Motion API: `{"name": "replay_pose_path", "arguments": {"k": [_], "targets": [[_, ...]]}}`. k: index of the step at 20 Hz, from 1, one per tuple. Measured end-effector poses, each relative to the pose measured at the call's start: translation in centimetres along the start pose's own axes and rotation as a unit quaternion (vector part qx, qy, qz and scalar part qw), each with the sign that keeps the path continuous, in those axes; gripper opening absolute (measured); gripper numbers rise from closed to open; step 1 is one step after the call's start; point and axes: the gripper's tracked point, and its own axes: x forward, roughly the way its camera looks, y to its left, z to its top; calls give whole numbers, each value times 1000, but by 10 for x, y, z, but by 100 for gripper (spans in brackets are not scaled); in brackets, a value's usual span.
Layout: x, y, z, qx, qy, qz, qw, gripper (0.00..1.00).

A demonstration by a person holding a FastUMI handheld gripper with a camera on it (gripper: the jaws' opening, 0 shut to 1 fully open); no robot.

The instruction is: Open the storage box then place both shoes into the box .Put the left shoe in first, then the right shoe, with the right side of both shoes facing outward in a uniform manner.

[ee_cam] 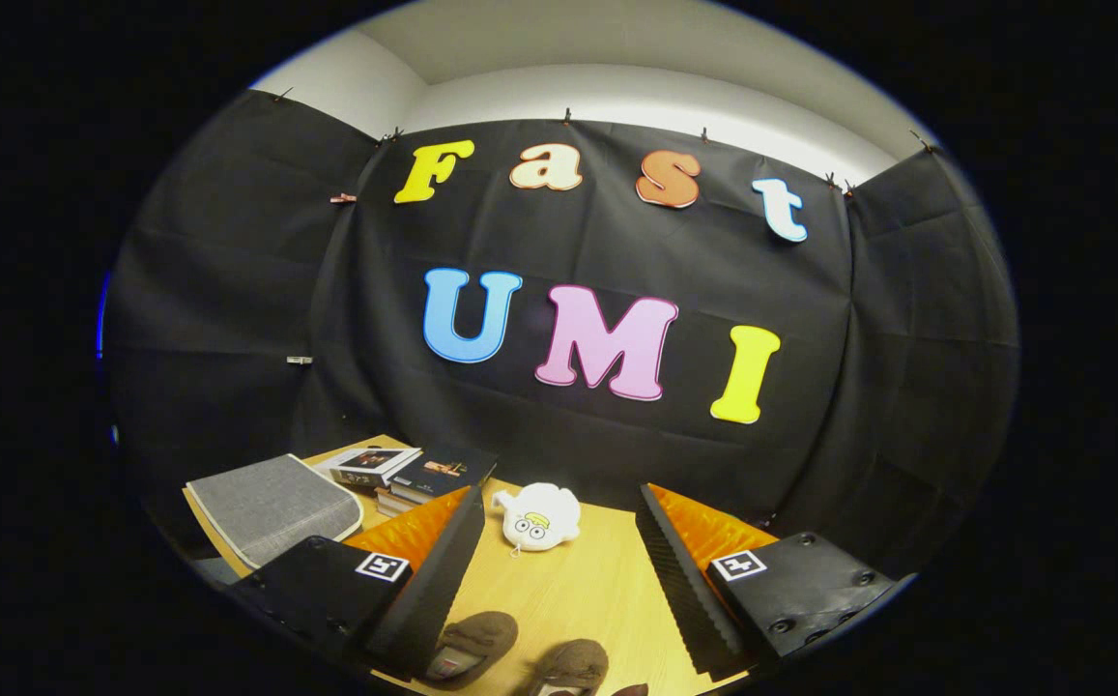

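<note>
Right now I am holding my gripper (559,570) spread and empty, with both shoes (473,646) lying just below it and the grey storage box (273,505) off to its left on the table (597,590).

Black cloth wall (616,435) behind wooden table (597,590); white ceiling (616,39) — dim light.

White plush toy (539,517), stacked books (411,474) and grey cushion (271,505) on wooden table (597,590).
</note>
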Motion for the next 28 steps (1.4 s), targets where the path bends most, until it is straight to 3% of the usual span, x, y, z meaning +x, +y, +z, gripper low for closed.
{"name": "replay_pose_path", "arguments": {"k": [4,8,11,15,17,19,22,28], "targets": [[3,52,-23,22,38,101,994,97],[3,122,-43,93,105,231,963,97],[2,166,-56,185,162,303,921,98],[18,216,-82,277,234,354,862,98],[24,241,-98,323,276,378,823,98],[30,262,-117,379,322,390,775,98],[35,281,-136,458,367,384,713,98],[40,319,-179,508,413,374,657,98]]}}
